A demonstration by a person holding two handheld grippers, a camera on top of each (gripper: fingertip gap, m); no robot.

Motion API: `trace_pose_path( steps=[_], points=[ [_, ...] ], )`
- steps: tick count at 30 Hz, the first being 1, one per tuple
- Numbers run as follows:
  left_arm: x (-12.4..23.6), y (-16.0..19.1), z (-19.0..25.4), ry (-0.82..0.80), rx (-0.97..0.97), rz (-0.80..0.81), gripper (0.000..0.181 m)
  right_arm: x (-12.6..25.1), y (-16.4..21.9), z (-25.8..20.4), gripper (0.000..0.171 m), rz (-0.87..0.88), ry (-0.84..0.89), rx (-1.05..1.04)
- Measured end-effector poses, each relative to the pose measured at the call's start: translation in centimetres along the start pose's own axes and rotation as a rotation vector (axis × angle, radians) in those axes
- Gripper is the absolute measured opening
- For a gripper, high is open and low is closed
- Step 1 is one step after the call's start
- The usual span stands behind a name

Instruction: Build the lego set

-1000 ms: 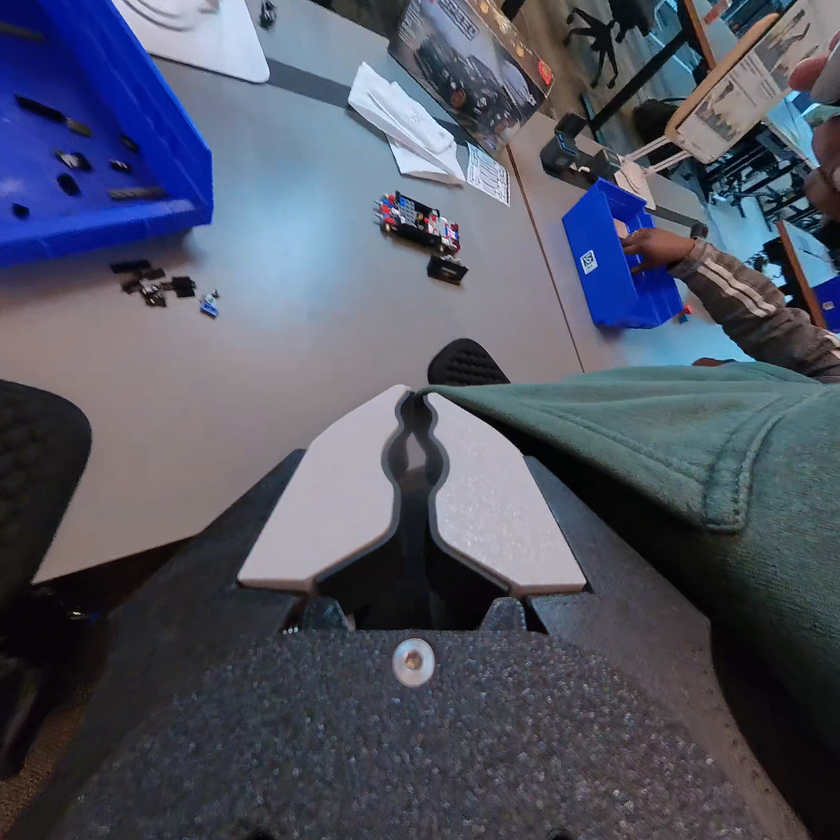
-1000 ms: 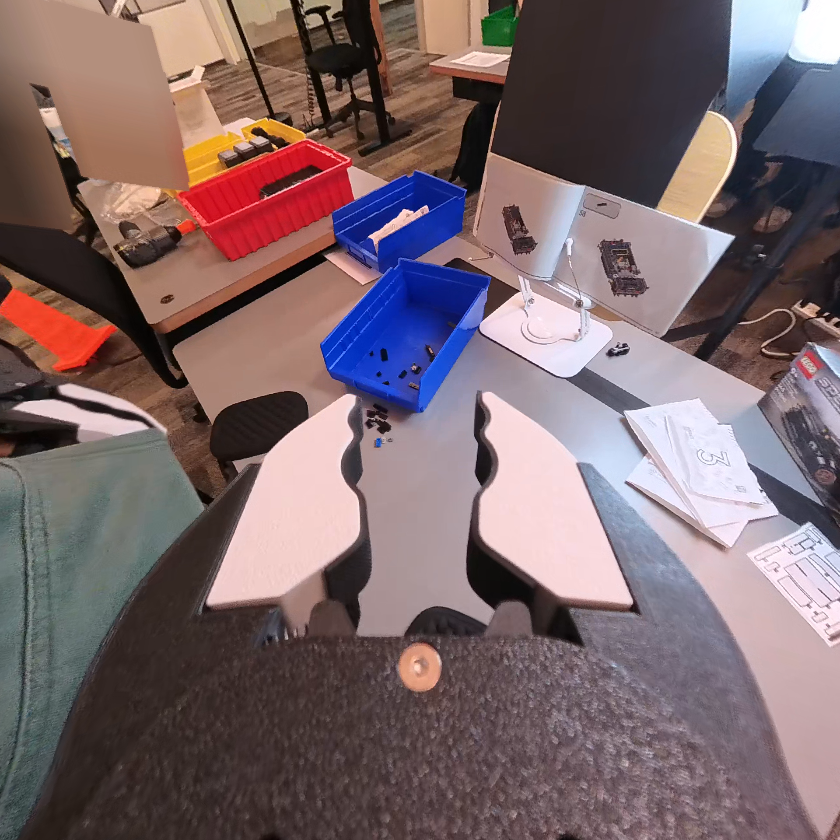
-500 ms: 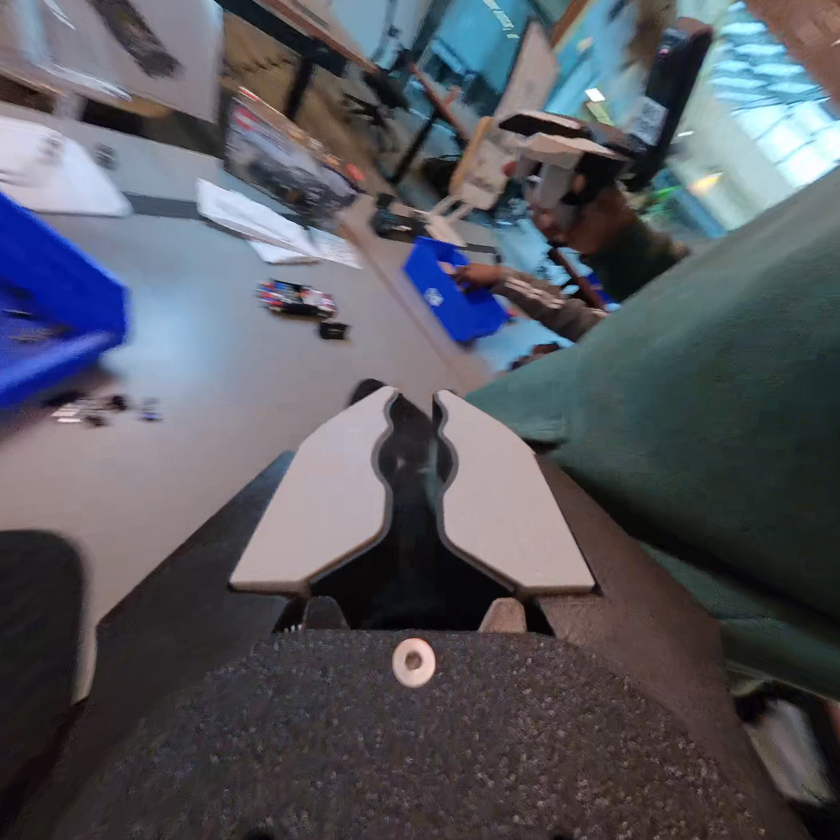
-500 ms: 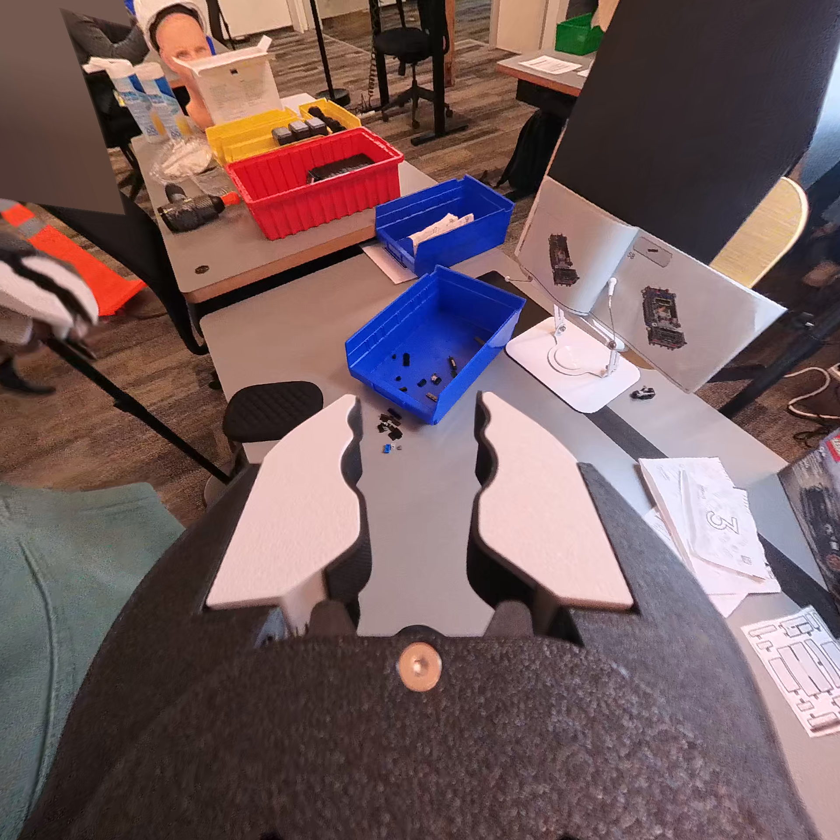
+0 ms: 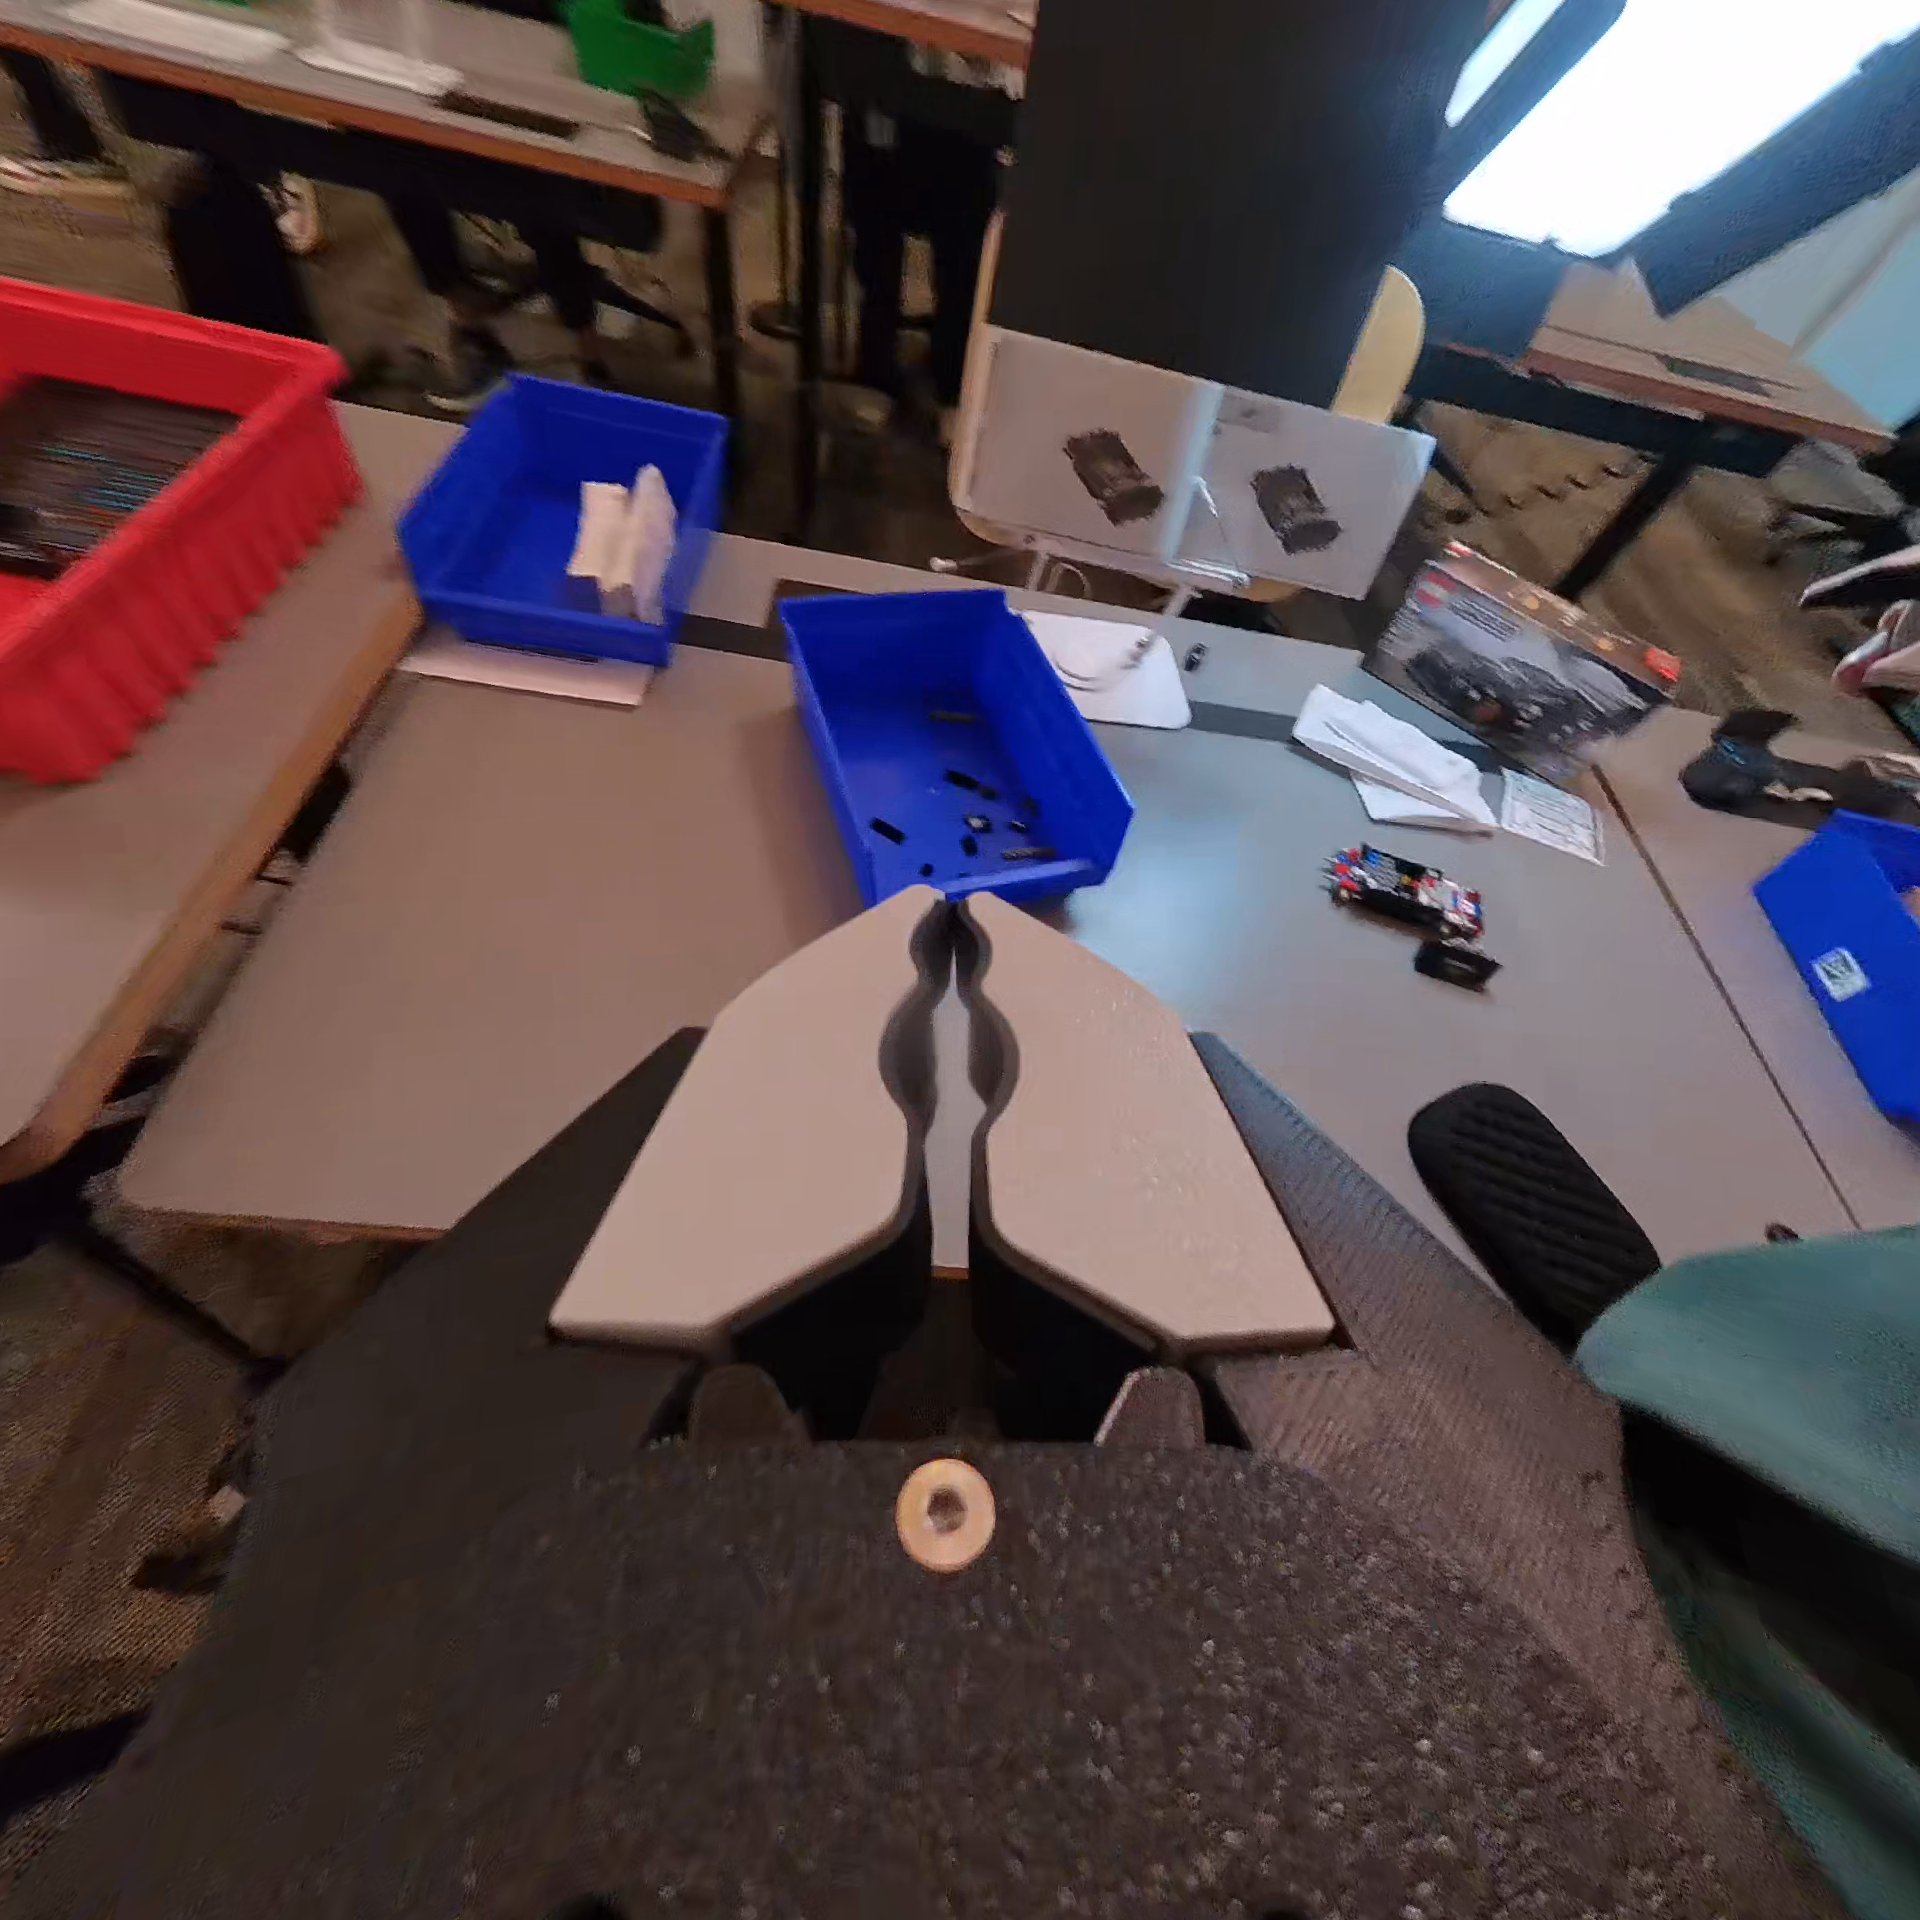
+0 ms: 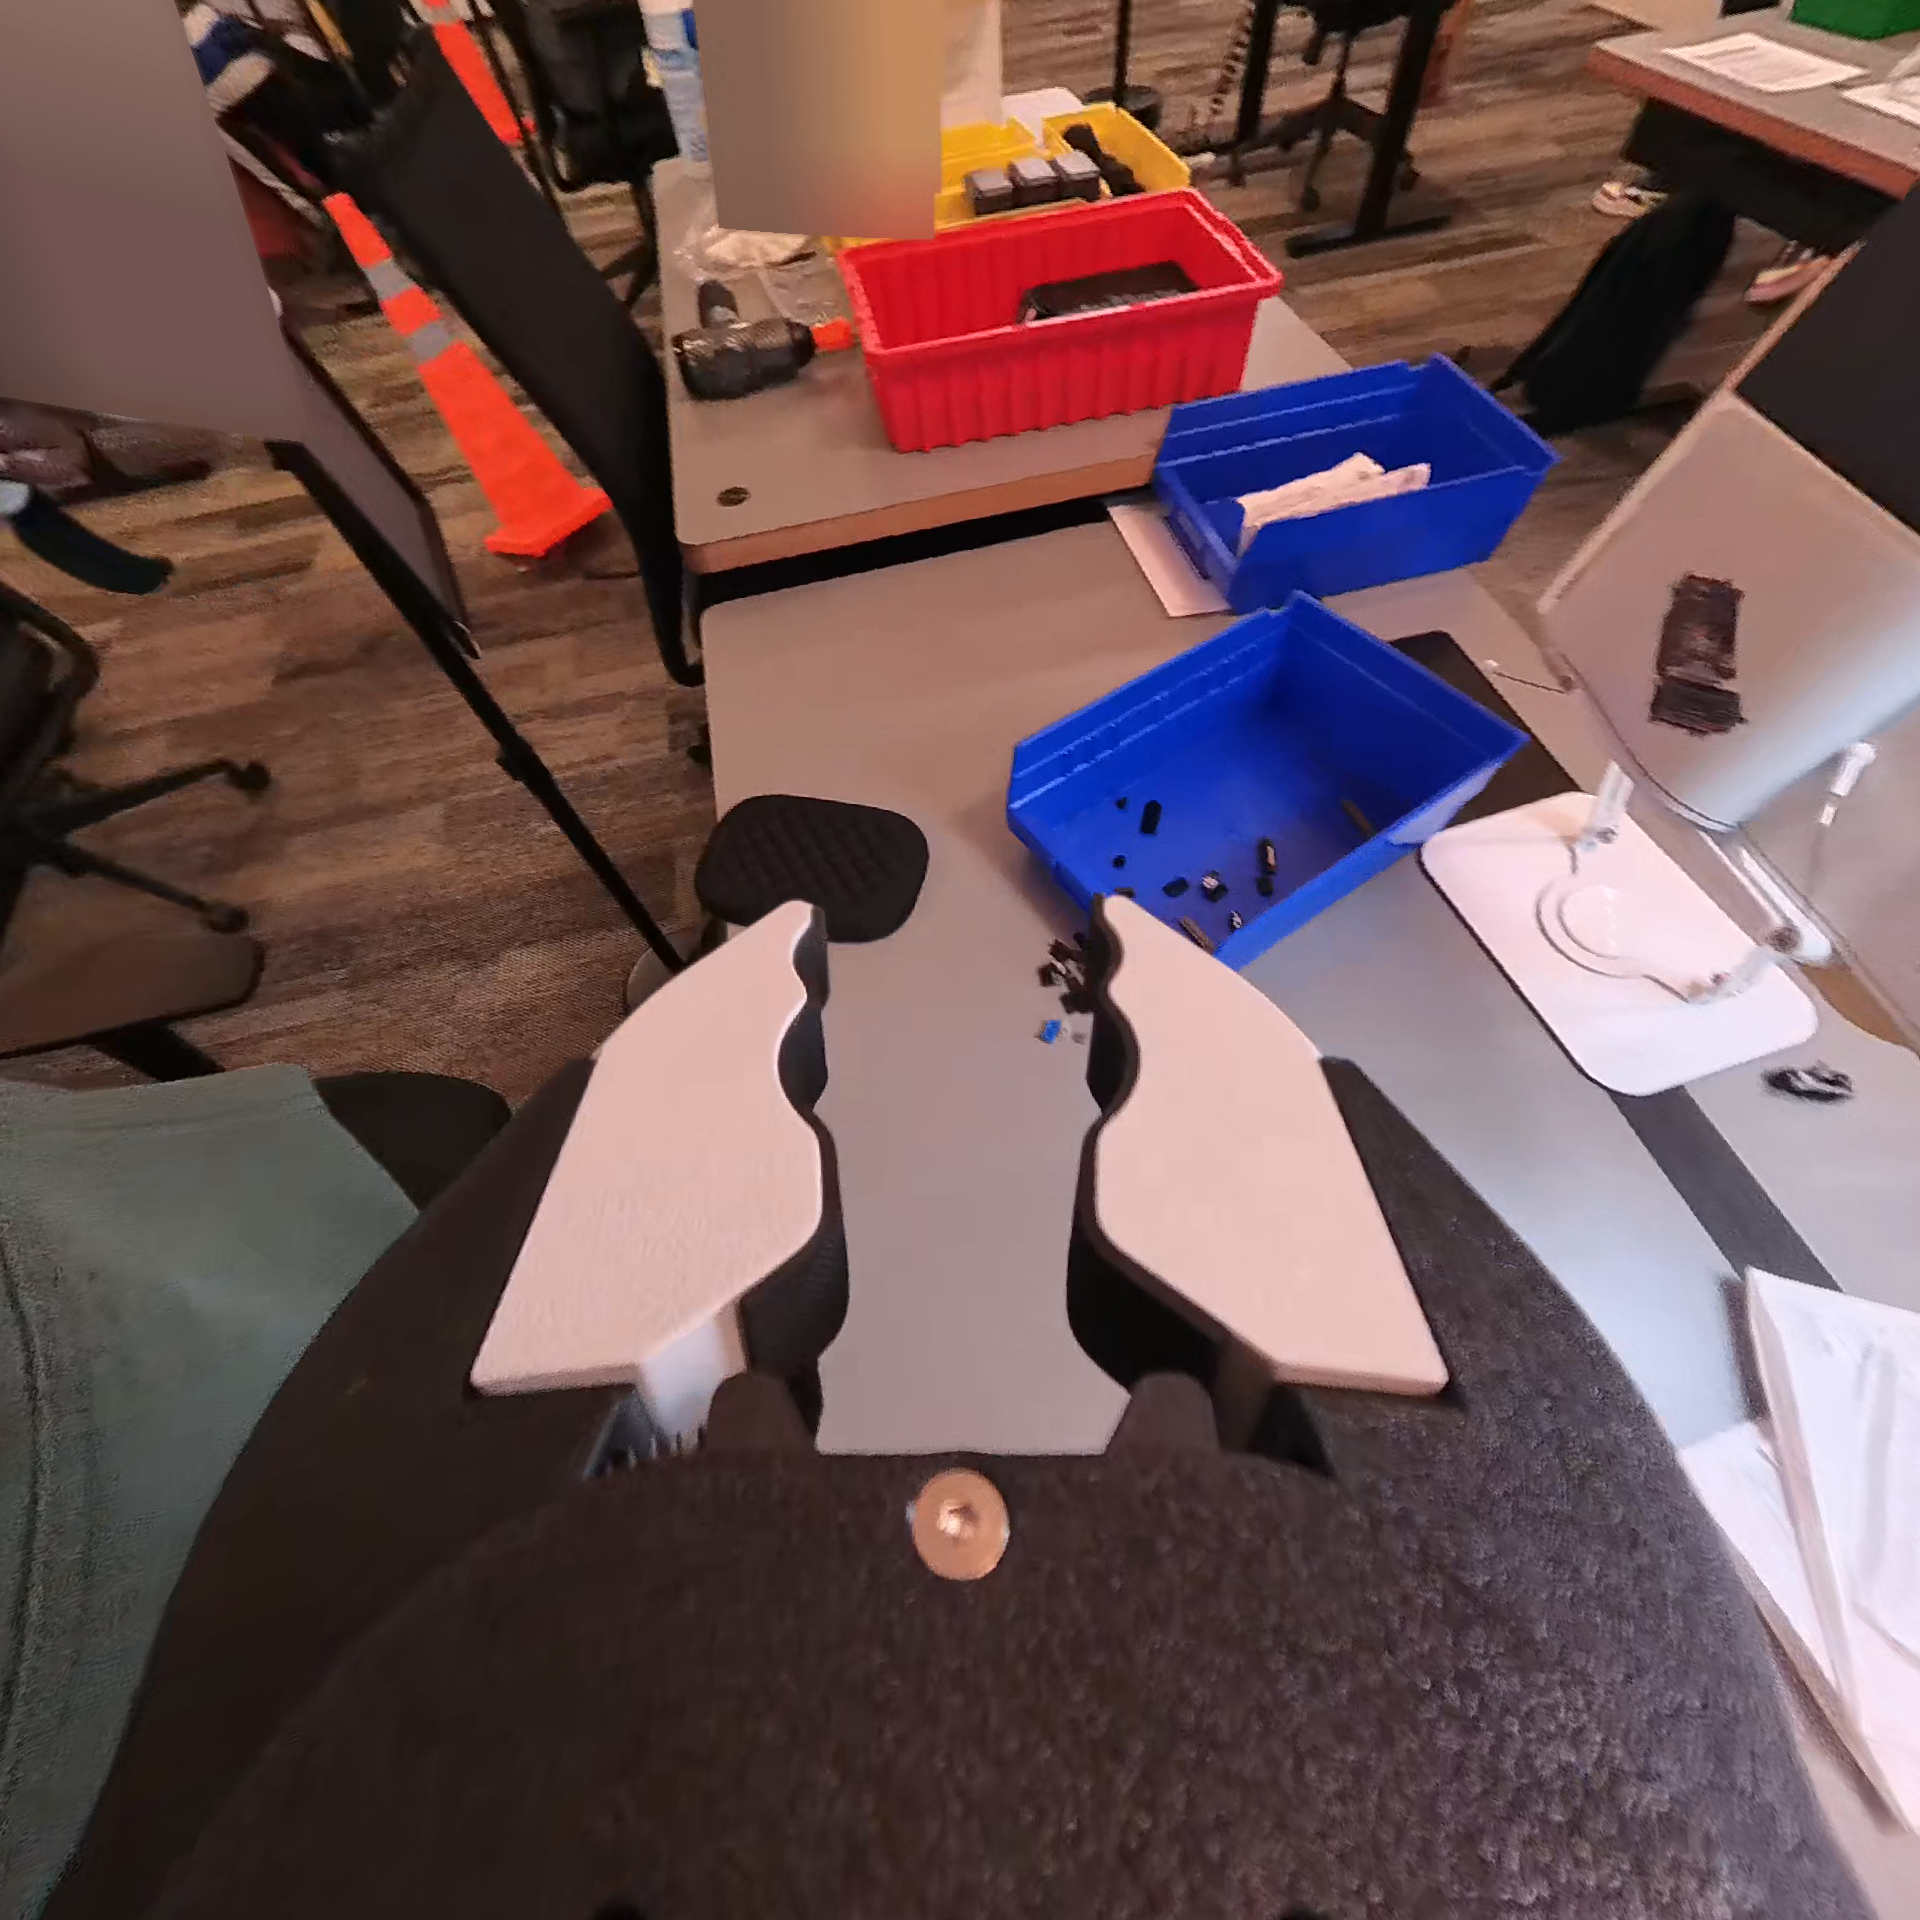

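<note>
Two views, taken in turn. In the left wrist view the left gripper (image 5: 951, 920) is clenched on nothing, its grey fingertips meeting just in front of the open blue plastic parts bin (image 5: 1023, 727), which holds a scatter of small black bricks (image 5: 971, 805). To the right, well apart from the bin on the grey laminate table (image 5: 571, 914), lies the half-built black lego car with red, white and blue studs (image 5: 1403, 883), and just beside it a small black sub-assembly (image 5: 1455, 964). The printed set box (image 5: 1512, 665) and folded white paper bags (image 5: 1387, 764) sit farther back.

In the right wrist view the right gripper (image 6: 956, 951) is released, jaws wide, above bare table. A loose cluster of tiny black pieces (image 6: 1065, 971) and one small blue piece (image 6: 1047, 1029) lie on the table just beside its right finger, in front of the bin's open lip.

The bricks are probably light, rigid and smooth, so they may skid or flip under a pinch; best taken across their flat side walls. The car likely wants a hold low on its long sides, since pressed-on parts could pop off.
</note>
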State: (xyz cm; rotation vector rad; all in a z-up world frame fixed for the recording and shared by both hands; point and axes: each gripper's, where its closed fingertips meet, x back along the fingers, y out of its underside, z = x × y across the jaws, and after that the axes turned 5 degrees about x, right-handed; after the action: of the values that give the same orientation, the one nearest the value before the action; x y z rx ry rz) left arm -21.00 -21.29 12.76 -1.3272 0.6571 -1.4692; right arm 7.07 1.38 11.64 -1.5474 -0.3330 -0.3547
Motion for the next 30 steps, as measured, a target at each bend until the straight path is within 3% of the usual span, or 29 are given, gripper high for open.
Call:
trace_pose_path(
  steps=[4, 7, 11, 17, 25, 30],
  points=[
    [2.3, -0.5, -0.3, -0.148, -0.07, 0.047, 0.0, -1.3, -1.0, -0.4, 0.048, 0.066, 0.021, 0.008],
    [1.7, -0.7, -0.8, -0.184, -0.084, 0.053, 0.008, -1.6, -1.5, 0.1, 0.049, 0.11, 0.103, -0.016],
    [-1.9, -0.9, -1.9, -0.114, -0.104, 0.019, 0.014, -1.6, -0.5, 0.9, 0.049, 0.107, 0.247, -0.04],
    [-10.3, 0.2, -5.5, 0.107, -0.154, -0.091, 0.023, -2.5, 3.6, 0.6, 0.049, 0.024, 0.468, -0.208],
    [-17.4, 6.8, -10.9, 0.233, -0.166, -0.085, 0.021, -8.4, 8.7, -4.4, 0.05, -0.041, 0.605, -0.285],
    [-18.8, 14.5, -13.3, 0.22, -0.233, -0.039, 0.021, -12.9, 16.9, -6.4, 0.051, -0.06, 0.578, -0.236]
  ],
)
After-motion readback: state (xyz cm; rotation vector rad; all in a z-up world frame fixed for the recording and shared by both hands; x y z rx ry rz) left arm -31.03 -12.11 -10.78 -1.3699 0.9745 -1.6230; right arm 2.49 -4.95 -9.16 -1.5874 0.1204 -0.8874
